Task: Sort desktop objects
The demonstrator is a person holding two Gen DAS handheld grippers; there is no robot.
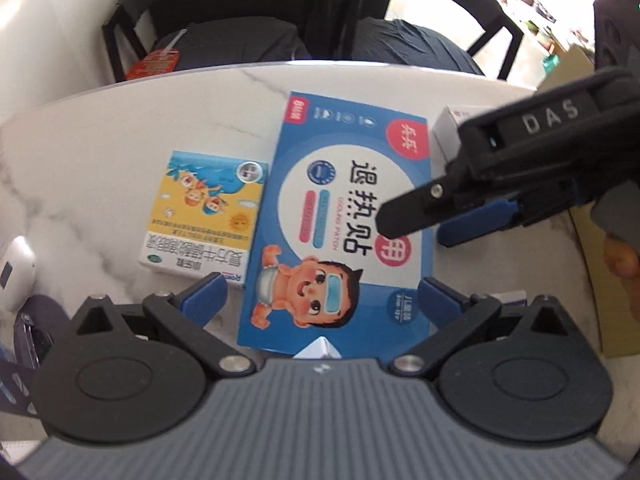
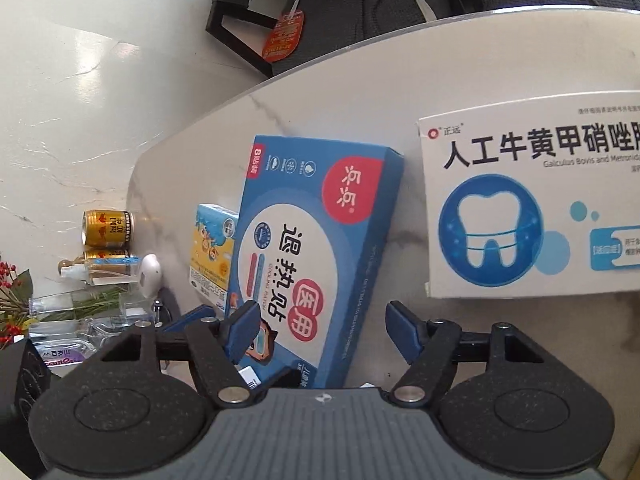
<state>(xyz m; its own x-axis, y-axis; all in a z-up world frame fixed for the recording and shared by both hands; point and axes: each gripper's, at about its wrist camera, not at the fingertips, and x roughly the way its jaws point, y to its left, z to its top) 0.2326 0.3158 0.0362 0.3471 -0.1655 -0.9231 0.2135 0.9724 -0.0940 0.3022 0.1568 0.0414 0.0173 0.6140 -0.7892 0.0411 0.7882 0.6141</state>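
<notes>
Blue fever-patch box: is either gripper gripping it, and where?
No. The blue box lies between both open grippers, left gripper and right gripper; no pad presses it.

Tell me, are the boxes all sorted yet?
Not yet. Nothing looks put away: the blue box, the yellow box and the white tooth box all lie loose on the table. Both grippers, left and right, hang open around the blue box, gripping nothing. All three boxes still need sorting.

"DAS" on right gripper (image 1: 448, 226), blue box (image 1: 340, 220) (退热贴)
</notes>
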